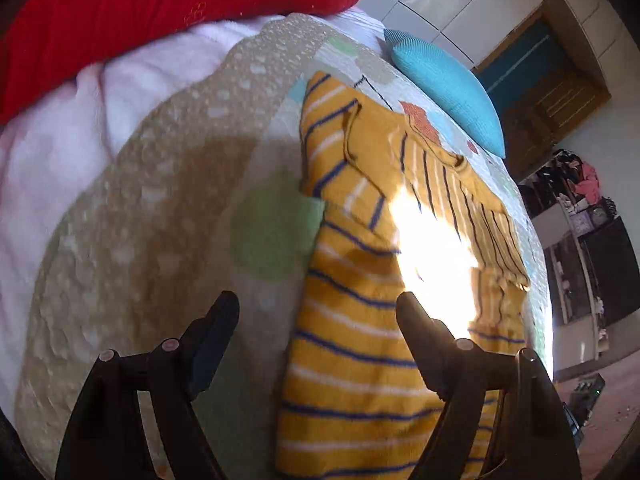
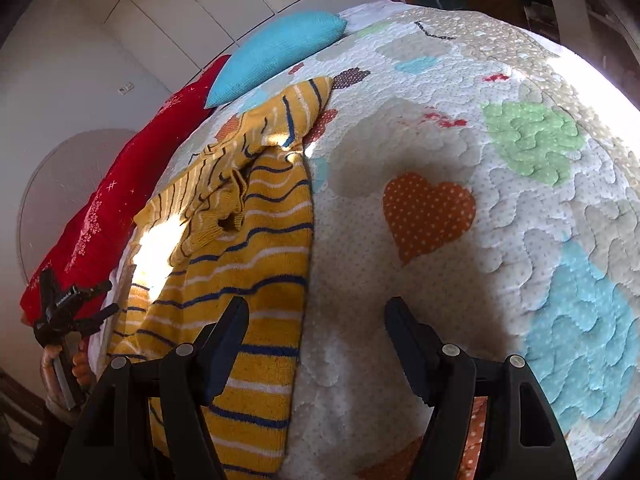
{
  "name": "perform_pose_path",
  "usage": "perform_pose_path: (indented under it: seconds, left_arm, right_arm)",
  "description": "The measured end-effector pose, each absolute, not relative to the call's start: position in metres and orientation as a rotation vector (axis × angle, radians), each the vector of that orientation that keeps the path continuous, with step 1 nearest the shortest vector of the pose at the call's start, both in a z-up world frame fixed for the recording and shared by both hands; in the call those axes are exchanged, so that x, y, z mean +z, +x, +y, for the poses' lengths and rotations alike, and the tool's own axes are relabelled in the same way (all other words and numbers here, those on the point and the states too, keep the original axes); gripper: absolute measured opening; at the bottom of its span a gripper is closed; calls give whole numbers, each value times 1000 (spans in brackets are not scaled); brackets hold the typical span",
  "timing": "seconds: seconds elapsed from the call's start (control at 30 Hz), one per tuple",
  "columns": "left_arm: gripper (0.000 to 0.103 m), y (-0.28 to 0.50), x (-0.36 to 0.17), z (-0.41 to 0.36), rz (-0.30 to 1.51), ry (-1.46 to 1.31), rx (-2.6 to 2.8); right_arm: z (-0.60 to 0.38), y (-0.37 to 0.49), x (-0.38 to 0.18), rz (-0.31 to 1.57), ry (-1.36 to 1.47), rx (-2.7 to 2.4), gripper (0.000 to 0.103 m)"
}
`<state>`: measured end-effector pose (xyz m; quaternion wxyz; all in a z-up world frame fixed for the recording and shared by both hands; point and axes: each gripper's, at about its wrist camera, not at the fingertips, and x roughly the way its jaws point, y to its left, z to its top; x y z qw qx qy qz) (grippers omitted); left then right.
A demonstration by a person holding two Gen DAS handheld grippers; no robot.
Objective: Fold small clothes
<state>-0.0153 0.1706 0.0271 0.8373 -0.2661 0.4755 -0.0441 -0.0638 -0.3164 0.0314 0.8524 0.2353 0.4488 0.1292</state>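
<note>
While the striped sweater [image 1: 360, 280] lies partly folded on the quilt [image 1: 160, 220], the left gripper [image 1: 318, 312] hovers over its edge, fingers apart and holding nothing. Over its other edge, the right gripper [image 2: 316, 320] is likewise spread and empty. A blue pillow [image 2: 276, 52] sits beyond.
</note>
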Motion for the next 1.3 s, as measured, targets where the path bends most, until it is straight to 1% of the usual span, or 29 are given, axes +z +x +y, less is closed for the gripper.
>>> perform_pose_path:
  seconds: [0.07,0.17,0.27,0.33,0.37,0.4,0.43,0.53,0.63,0.7,0.77,0.8,0.83,0.87,0.9,0.93,1.0,1.07,1.17,1.3]
  left_arm:
    - [80,-35,19,161,1008,-586,-133]
    - [80,-66,18,141,961,-569,-185]
    - [79,-93,16,126,928,-642,-288]
    - [69,-106,15,117,921,-677,-332]
    - [60,-112,14,113,923,-679,-335]
    - [56,-117,13,110,925,-679,-336]
    - [55,-121,11,108,925,-683,-341]
    - [54,-130,8,105,923,-690,-355]
    - [55,-133,7,99,918,-653,-353]
    - [57,-133,6,93,920,-624,-344]
    - [58,-135,7,88,918,-603,-323]
    - [58,-135,8,86,918,-590,-310]
    - [57,-136,9,84,922,-573,-294]
    - [45,-135,10,83,928,-556,-268]
    - [22,-134,10,83,943,-539,-242]
    - [16,-131,8,84,967,-528,-226]
    - [13,-125,7,92,988,-578,-219]
    - [11,-122,15,99,988,-579,-182]
    - [10,-130,40,104,938,-534,-174]
    - [9,-154,67,102,897,-490,-213]
  right_arm:
    - [-309,-68,31,942,494,292,76]
    - [-300,-74,28,950,525,360,77]
    - [-291,-81,23,959,594,445,77]
    - [-287,-87,19,962,666,512,77]
    - [-285,-91,17,966,699,546,76]
    - [-282,-95,15,968,721,571,76]
    - [-279,-99,14,966,727,584,76]
    - [-271,-108,10,965,742,616,75]
    - [-267,-114,9,959,742,609,71]
    - [-263,-115,8,965,749,601,69]
    - [-256,-118,8,966,743,594,67]
    - [-252,-119,8,968,733,593,64]
    - [-248,-120,8,974,724,594,63]
    - [-241,-120,7,977,714,589,61]
    - [-237,-121,6,979,700,581,55]
    - [-233,-122,6,986,680,567,50]
    - [-232,-119,6,1005,629,523,22]
    - [-242,-114,4,1016,658,526,16]
    - [-258,-115,5,1022,711,526,14]
    - [-271,-135,21,1008,709,570,11]
